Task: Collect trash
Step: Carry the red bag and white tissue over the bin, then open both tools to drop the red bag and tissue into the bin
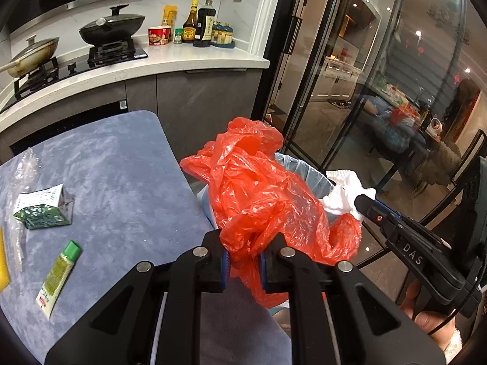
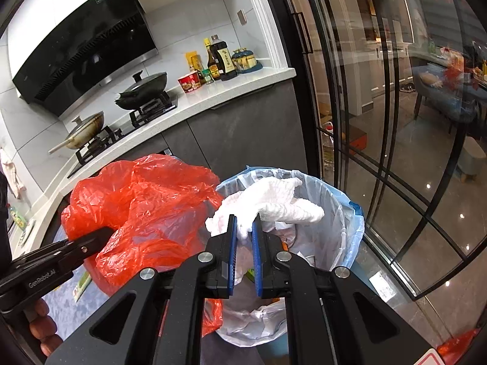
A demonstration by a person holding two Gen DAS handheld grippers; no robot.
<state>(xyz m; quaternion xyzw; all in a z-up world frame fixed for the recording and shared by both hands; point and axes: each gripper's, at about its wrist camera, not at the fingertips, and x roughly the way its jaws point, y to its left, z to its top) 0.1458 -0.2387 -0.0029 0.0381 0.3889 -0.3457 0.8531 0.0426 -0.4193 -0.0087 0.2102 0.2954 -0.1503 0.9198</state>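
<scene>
Left wrist view: the left gripper [image 1: 244,263] angles downward, its jaws nearly closed and pinching a crumpled, glossy red plastic bag [image 1: 261,194] at the edge of the bin [image 1: 307,168] — a round pail lined with a thin pale-blue liner. To its right the right gripper [image 2: 243,237], also tilted down, has its jaws clamped on a wad of white, quilted paper towel [image 2: 274,200] above the bin's open mouth. On the mottled blue-grey worktop [image 1: 121,182] lie a flattened green-and-white carton [image 1: 42,206], a green-capped tube [image 1: 59,276] and clear wrapping [image 1: 26,164]. Behind, a kitchen counter carries 2 lidded pans [image 1: 112,26] on a gas hob, sauce bottles [image 1: 201,22] and a red noodle cup [image 1: 158,35] — glass doors [image 1: 350,76] stand at right.
</scene>
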